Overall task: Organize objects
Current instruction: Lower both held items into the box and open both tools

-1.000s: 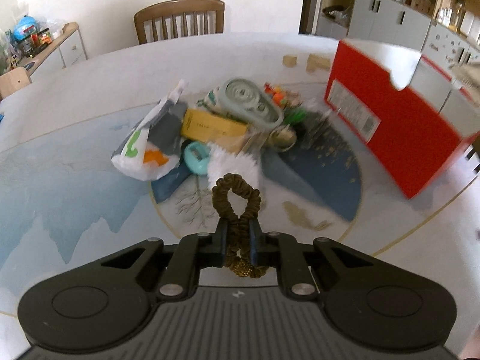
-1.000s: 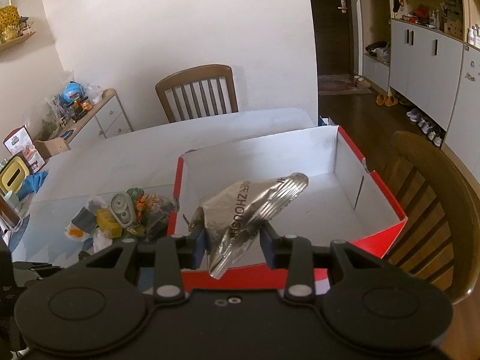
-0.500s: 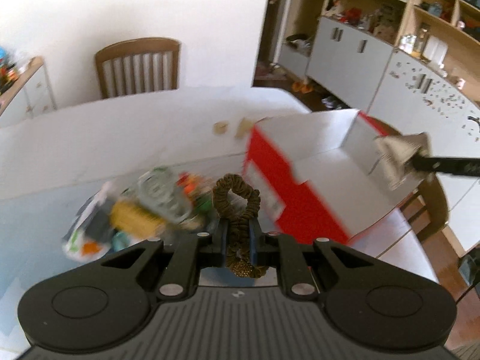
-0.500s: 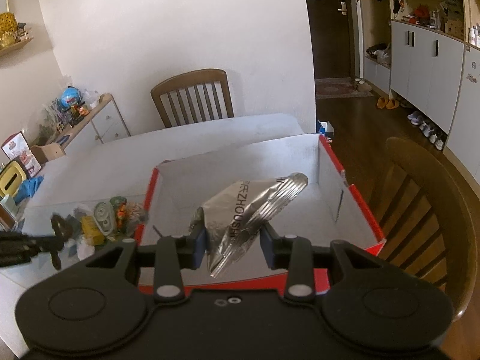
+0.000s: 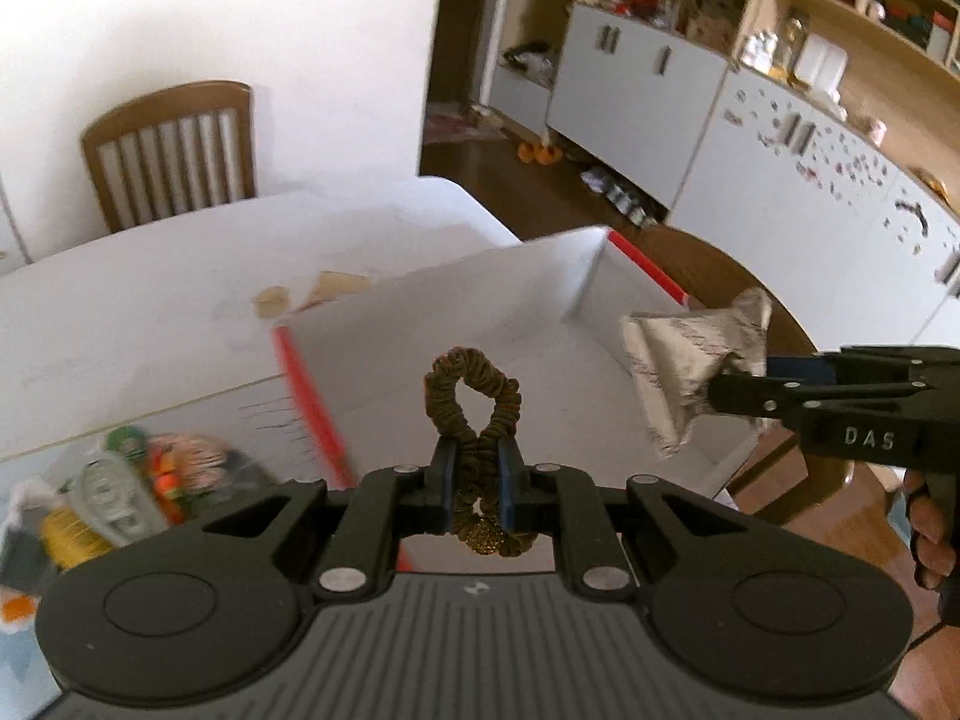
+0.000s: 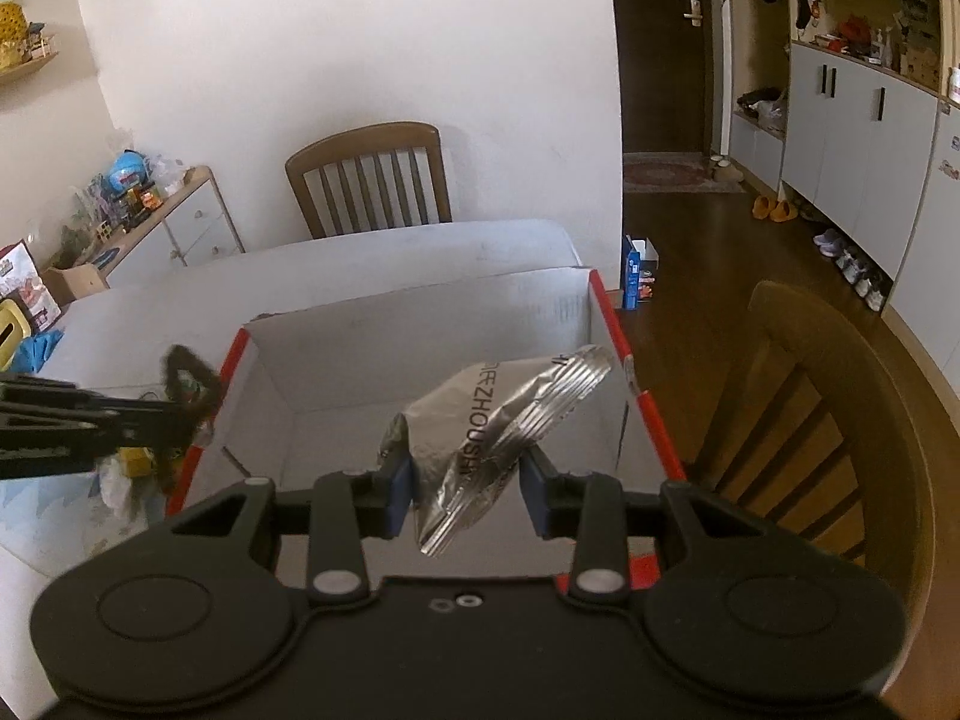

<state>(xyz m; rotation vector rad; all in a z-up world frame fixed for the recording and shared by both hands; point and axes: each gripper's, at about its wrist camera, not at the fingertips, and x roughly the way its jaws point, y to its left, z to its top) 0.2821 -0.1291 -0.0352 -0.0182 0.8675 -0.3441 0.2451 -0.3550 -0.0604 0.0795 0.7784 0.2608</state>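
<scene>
Left tool [image 5: 474,468] clamping scrunchie [image 5: 473,387], right tool [image 6: 467,489] gripping foil packet [image 6: 498,420]

A wooden chair [image 6: 369,180] is set against the white wall [image 6: 360,30] behind the bench [image 6: 360,252]. Dark wood floor [image 6: 708,228] is bordered by grey cabinets [image 6: 852,120] under open shelves [image 5: 840,18].

two tools [image 5: 474,483] [image 6: 467,489], one scrunchie [image 5: 474,396], one foil packet [image 6: 498,426], one red box [image 6: 420,330], two wooden chairs [image 6: 369,180] [image 6: 822,414].
</scene>
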